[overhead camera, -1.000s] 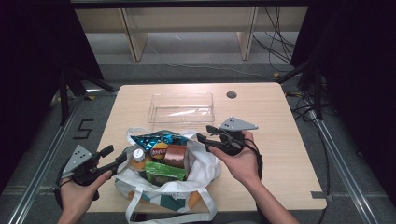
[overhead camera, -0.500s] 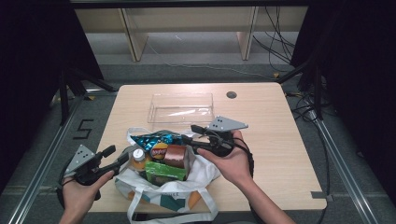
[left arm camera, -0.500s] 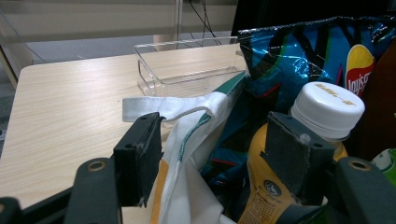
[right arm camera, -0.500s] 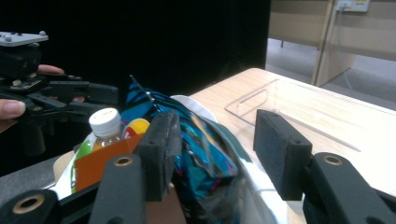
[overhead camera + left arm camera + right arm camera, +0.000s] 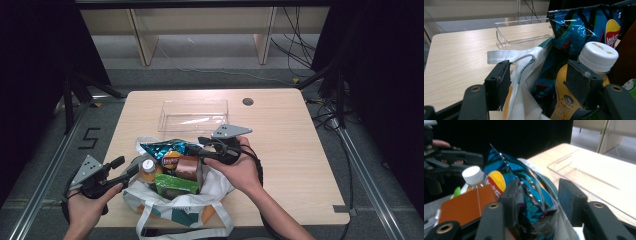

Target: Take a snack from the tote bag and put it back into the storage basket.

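Taking the white tote bag at the table's near edge as the landmark: the right hand reaches level over the bag's far rim, its right gripper pointing across the bag's mouth. Its jaws, which have just been closing, stand about half open around the blue crisp bag; one pad touches the foil, the other stands clear. The left hand lies just beside the bag, the left gripper open astride the bag's cloth rim, next to the yellow bottle. The right gripper view shows an orange-brown carton beside the crisps. A clear tray sits beyond the bag.
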Demonstrator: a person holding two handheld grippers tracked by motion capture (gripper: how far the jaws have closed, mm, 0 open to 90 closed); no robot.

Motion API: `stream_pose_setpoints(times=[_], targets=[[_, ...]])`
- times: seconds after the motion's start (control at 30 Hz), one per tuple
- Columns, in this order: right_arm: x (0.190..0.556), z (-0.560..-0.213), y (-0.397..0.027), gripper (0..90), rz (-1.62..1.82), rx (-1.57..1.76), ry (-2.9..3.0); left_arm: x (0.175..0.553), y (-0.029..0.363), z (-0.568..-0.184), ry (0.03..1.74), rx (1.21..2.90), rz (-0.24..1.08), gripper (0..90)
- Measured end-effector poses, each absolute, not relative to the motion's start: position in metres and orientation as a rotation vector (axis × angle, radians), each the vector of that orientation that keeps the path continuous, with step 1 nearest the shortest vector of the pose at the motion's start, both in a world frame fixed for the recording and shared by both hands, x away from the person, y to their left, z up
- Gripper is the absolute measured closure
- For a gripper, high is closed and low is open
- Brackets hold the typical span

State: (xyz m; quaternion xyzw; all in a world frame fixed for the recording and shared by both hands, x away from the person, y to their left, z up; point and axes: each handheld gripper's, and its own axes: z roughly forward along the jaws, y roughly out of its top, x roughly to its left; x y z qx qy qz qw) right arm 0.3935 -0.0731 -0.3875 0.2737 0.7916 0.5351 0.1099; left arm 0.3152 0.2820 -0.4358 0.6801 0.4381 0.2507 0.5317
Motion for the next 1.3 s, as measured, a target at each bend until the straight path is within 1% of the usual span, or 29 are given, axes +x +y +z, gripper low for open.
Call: stream_pose_setpoints(times=[0.1,0.23,0.3,0.37,0.47,0.73,0.87,0.93,1.3], targets=[[0.397,-0.391,-0.07,59.6,1.567,0.861,2.383,0.315,0.283,-0.436,1.052,1.622,0.598,35.8],[0.398,-0.39,-0.066,70.7,1.548,0.816,2.399,0.316,0.283,-0.438,1.049,1.6,0.597,35.7],[0.397,-0.39,-0.064,76.8,1.55,0.846,2.39,0.316,0.283,-0.437,1.048,1.601,0.598,35.8],[0.398,-0.389,-0.064,83.9,1.529,0.831,2.427,0.315,0.283,-0.437,1.054,1.612,0.602,35.8],[0.396,-0.389,-0.061,88.8,1.528,0.842,2.444,0.315,0.283,-0.437,1.048,1.607,0.599,35.8],[0.391,-0.383,-0.058,90.0,1.535,0.843,2.383,0.315,0.284,-0.438,1.052,1.598,0.603,35.9],[0.388,-0.377,-0.058,90.0,1.573,0.782,2.308,0.315,0.284,-0.437,1.055,1.604,0.601,35.9],[0.385,-0.374,-0.059,90.0,1.595,0.833,2.306,0.315,0.284,-0.437,1.055,1.604,0.6,35.8],[0.38,-0.365,-0.061,90.0,1.662,0.8,2.206,0.314,0.286,-0.437,1.055,1.59,0.604,35.9]])
